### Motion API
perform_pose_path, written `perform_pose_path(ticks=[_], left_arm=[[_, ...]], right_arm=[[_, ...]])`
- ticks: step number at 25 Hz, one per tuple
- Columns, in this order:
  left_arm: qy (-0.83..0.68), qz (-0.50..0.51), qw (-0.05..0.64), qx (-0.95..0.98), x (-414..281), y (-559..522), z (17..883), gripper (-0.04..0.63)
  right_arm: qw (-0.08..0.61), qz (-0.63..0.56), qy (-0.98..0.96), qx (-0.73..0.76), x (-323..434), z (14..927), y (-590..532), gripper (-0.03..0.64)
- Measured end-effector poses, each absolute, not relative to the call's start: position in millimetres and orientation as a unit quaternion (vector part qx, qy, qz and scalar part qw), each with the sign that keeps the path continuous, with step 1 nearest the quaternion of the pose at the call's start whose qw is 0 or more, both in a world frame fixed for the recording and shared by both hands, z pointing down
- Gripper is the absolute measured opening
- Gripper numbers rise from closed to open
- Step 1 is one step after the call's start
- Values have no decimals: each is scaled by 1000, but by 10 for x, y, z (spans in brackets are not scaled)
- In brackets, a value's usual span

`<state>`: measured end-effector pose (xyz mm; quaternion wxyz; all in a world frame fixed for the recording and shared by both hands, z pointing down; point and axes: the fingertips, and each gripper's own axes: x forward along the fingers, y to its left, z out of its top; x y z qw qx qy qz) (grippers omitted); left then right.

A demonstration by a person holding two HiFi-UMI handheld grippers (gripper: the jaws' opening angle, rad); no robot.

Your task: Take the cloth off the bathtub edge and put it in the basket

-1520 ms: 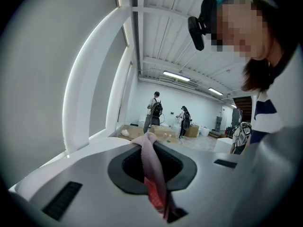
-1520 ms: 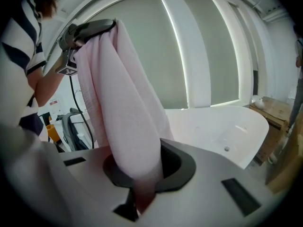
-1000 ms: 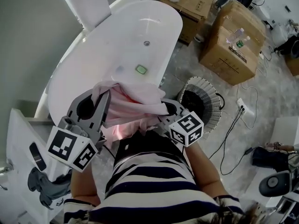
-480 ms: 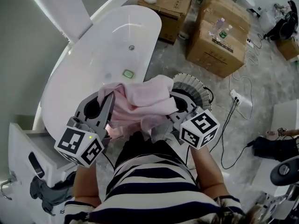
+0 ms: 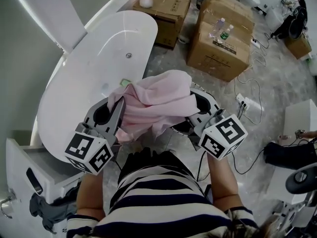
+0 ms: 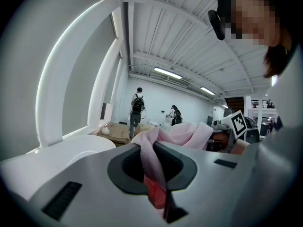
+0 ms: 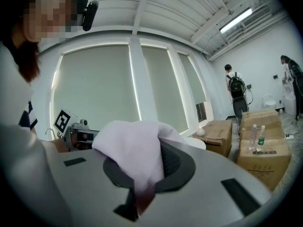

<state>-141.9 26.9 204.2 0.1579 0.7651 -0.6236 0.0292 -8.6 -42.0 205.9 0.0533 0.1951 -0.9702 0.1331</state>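
A pink cloth (image 5: pixel 157 100) hangs bunched in the air between my two grippers, off the white bathtub (image 5: pixel 74 93) and just right of its rim. My left gripper (image 5: pixel 120 108) is shut on the cloth's left part, and a pinched fold (image 6: pixel 152 167) runs down between its jaws. My right gripper (image 5: pixel 194 112) is shut on the right part, where the cloth (image 7: pixel 135 157) drapes over the jaws. The basket lies under the cloth and the right gripper, and I cannot make it out.
Cardboard boxes (image 5: pixel 223 41) with bottles (image 5: pixel 220 29) on top stand to the right beyond the tub, with another box (image 5: pixel 166 4) behind. Cables (image 5: pixel 247 110) trail over the floor at right. A white cabinet (image 5: pixel 34 167) stands at my left. People (image 6: pixel 137 105) stand far off.
Both grippers have carried the cloth up and to the right, away from the bathtub edge. The basket that showed beside the right gripper is now covered.
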Motion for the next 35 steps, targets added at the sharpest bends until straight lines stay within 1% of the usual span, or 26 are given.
perform_pose_path(ticks=[5, 13, 22, 35], left_arm=[[-603, 27, 149, 783, -1118, 68, 1998, 31], [-563, 22, 113, 818, -662, -319, 1776, 31], [-518, 1, 88, 851, -176, -710, 1508, 31], [-446, -27, 89, 890, 568, -1042, 1341, 31]], right_arm=[[39, 110, -968, 220, 199, 1809, -574, 60], [14, 75, -962, 261, 625, 1382, -815, 60], [7, 26, -947, 320, 1148, 952, -1115, 60], [-5, -14, -914, 407, 2032, 625, -1349, 60]])
